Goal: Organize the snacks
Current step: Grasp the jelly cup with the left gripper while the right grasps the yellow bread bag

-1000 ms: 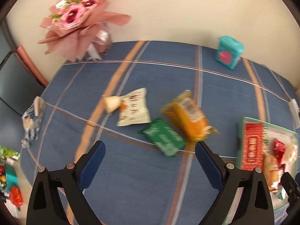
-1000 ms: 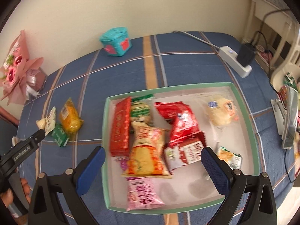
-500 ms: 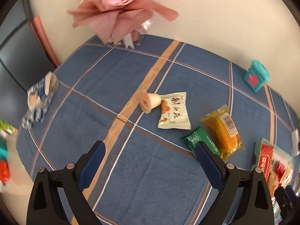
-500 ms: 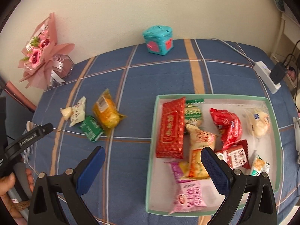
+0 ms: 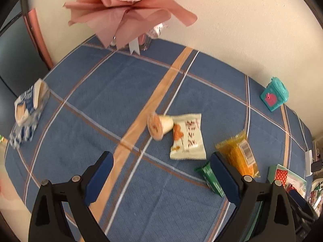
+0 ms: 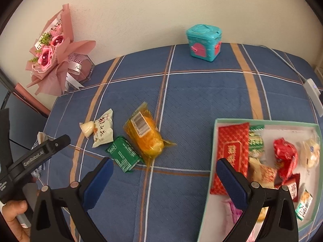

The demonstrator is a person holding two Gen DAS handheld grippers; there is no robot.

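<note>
Loose snacks lie on the blue plaid tablecloth: a small jelly cup (image 5: 159, 126), a white packet (image 5: 187, 140), a green packet (image 5: 212, 178) and an orange packet (image 5: 239, 154). They also show in the right wrist view: jelly cup (image 6: 87, 128), white packet (image 6: 103, 131), green packet (image 6: 123, 154), orange packet (image 6: 146, 136). A green-rimmed tray (image 6: 216, 141) at the right holds several snacks. My left gripper (image 5: 161, 173) is open and empty, just short of the white packet. My right gripper (image 6: 164, 179) is open and empty, between the orange packet and the tray.
A pink flower bouquet (image 5: 129, 2) stands at the back left by the wall. A teal toy box (image 6: 203, 42) sits at the back. A blue-white packet (image 5: 28, 109) lies at the left table edge. A white power strip (image 6: 313, 94) lies at the right edge.
My left gripper has swung left and closer to the jelly cup and white packet. My right gripper has moved left, from over the tray toward the loose snacks. Both stay open.
</note>
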